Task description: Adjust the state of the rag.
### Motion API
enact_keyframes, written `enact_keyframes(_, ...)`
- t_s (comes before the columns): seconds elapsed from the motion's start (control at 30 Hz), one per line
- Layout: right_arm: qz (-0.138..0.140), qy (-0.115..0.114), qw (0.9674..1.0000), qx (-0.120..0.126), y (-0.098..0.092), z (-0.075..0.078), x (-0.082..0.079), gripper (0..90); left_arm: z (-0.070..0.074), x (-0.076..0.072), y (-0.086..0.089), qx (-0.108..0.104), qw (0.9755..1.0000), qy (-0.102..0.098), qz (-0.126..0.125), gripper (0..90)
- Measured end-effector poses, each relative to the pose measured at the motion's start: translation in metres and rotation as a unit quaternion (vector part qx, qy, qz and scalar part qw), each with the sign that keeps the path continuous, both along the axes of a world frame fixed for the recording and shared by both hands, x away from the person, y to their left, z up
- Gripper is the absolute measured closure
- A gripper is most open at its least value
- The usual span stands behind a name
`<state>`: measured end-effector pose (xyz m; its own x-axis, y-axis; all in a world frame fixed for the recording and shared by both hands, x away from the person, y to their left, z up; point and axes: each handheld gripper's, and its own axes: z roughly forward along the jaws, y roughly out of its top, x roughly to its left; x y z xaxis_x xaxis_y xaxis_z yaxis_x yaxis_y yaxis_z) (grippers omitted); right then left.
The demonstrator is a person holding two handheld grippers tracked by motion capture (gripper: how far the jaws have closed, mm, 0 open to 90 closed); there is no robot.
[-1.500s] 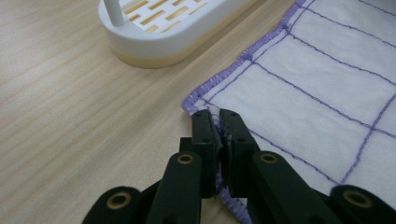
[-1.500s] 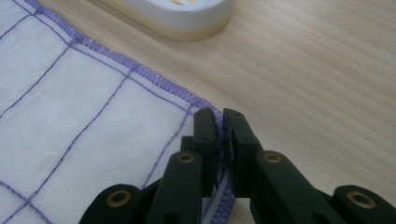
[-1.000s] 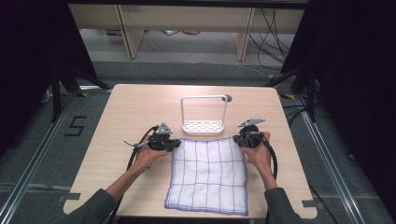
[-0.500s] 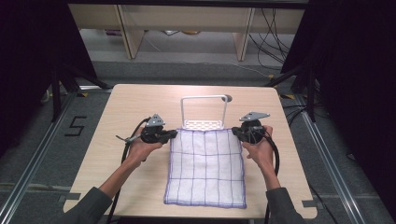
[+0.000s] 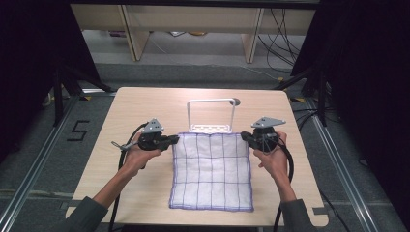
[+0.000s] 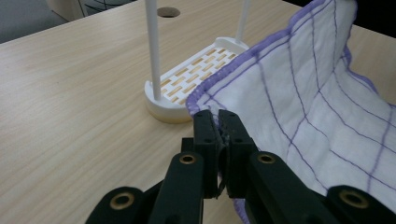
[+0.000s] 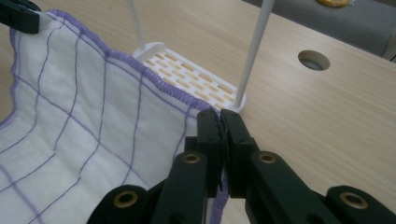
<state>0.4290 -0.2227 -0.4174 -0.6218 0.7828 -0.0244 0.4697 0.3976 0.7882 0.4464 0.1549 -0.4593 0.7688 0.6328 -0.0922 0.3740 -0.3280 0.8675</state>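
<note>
Now clamped on the cloth (image 5: 212, 171) at both far corners: left hand-held gripper (image 5: 170, 140) shut on the left corner, right hand-held gripper (image 5: 245, 137) shut on the right one. Seen close in the left gripper view, jaws of the left hand-held gripper (image 6: 218, 122) pinched tight over the purple hem; likewise in the right gripper view, right hand-held gripper (image 7: 219, 120) nipping the hem beside a white post. Stretched between the two, far edge lifted off the bench (image 5: 145, 104), near part lying flat toward the person's side. White with a purple grid. Just behind the raised edge, a white rack (image 5: 211, 115) with a slotted base, partly hidden by the cloth.
</note>
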Motion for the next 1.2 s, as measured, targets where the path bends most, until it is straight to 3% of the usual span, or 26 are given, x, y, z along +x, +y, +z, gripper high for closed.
enact_keyframes(0.03, 0.000, 0.000, 1.0000, 0.000, 0.000, 0.000, 0.000, 87.7, 0.000, -0.003, 0.001, -0.005, 1.0000, -0.003, -0.004, 86.4)
enact_keyframes(0.07, 0.004, -0.001, 1.0000, 0.000, -0.002, 0.002, -0.011, 87.7, 0.000, -0.013, 0.003, -0.009, 0.9999, -0.005, -0.010, 86.3)
enact_keyframes(0.17, 0.012, -0.003, 0.9999, -0.007, -0.003, 0.004, -0.032, 87.7, -0.001, -0.036, 0.003, 0.000, 0.9992, -0.015, -0.036, 86.3)
enact_keyframes(0.23, 0.022, -0.017, 0.9995, -0.015, -0.005, 0.002, -0.043, 87.7, -0.002, -0.052, 0.003, 0.001, 0.9986, -0.023, -0.049, 86.3)
enact_keyframes(0.27, 0.023, -0.009, 0.9996, -0.015, -0.005, 0.000, -0.050, 87.7, -0.003, -0.058, 0.003, 0.003, 0.9982, -0.025, -0.054, 86.3)
enact_keyframes(0.33, 0.026, -0.006, 0.9995, -0.018, -0.006, 0.000, -0.055, 87.7, -0.004, -0.066, 0.003, 0.007, 0.9977, -0.027, -0.061, 86.3)
enact_keyframes(0.47, 0.038, -0.013, 0.9990, -0.019, -0.010, -0.009, -0.080, 87.6, -0.015, -0.086, 0.002, 0.020, 0.9954, -0.031, -0.088, 86.2)
enact_keyframes(0.6, 0.049, 0.002, 0.9986, -0.021, -0.009, -0.022, -0.099, 87.6, -0.022, -0.097, 0.004, 0.028, 0.9949, -0.025, -0.093, 86.0)
enact_keyframes(0.73, 0.060, 0.004, 0.9979, -0.023, -0.010, -0.029, -0.107, 87.5, -0.027, -0.103, 0.006, 0.026, 0.9945, -0.025, -0.099, 85.5)
enact_keyframes(0.77, 0.055, 0.015, 0.9982, -0.019, -0.010, -0.033, -0.112, 87.5, -0.030, -0.107, 0.006, 0.021, 0.9944, -0.021, -0.101, 85.5)
enact_keyframes(0.83, 0.061, 0.012, 0.9976, -0.028, -0.011, -0.037, -0.114, 87.5, -0.032, -0.109, 0.006, 0.023, 0.9942, -0.021, -0.103, 85.4)
enact_keyframes(0.87, 0.059, 0.026, 0.9976, -0.024, -0.010, -0.040, -0.117, 87.5, -0.034, -0.113, 0.006, 0.028, 0.9936, -0.020, -0.107, 85.3)
enact_keyframes(1.0, 0.065, 0.029, 0.9970, -0.033, -0.011, -0.048, -0.125, 87.5, -0.038, -0.120, 0.005, 0.036, 0.9926, -0.017, -0.115, 85.3)
enact_keyframes(1.1, 0.073, 0.027, 0.9959, -0.046, -0.008, -0.051, -0.136, 87.5, -0.041, -0.127, 0.003, 0.058, 0.9901, -0.014, -0.127, 85.3)
enact_keyframes(1.13, 0.074, 0.026, 0.9957, -0.049, -0.008, -0.051, -0.139, 87.5, -0.043, -0.129, 0.001, 0.069, 0.9874, -0.026, -0.140, 85.2)
enact_keyframes(1.17, 0.074, 0.026, 0.9957, -0.049, -0.008, -0.051, -0.139, 87.5, -0.043, -0.129, 0.001, 0.069, 0.9874, -0.026, -0.140, 85.0)
enact_keyframes(1.2, 0.079, 0.024, 0.9950, -0.057, -0.007, -0.052, -0.143, 87.5, -0.044, -0.131, 0.001, 0.083, 0.9850, -0.034, -0.147, 84.6)
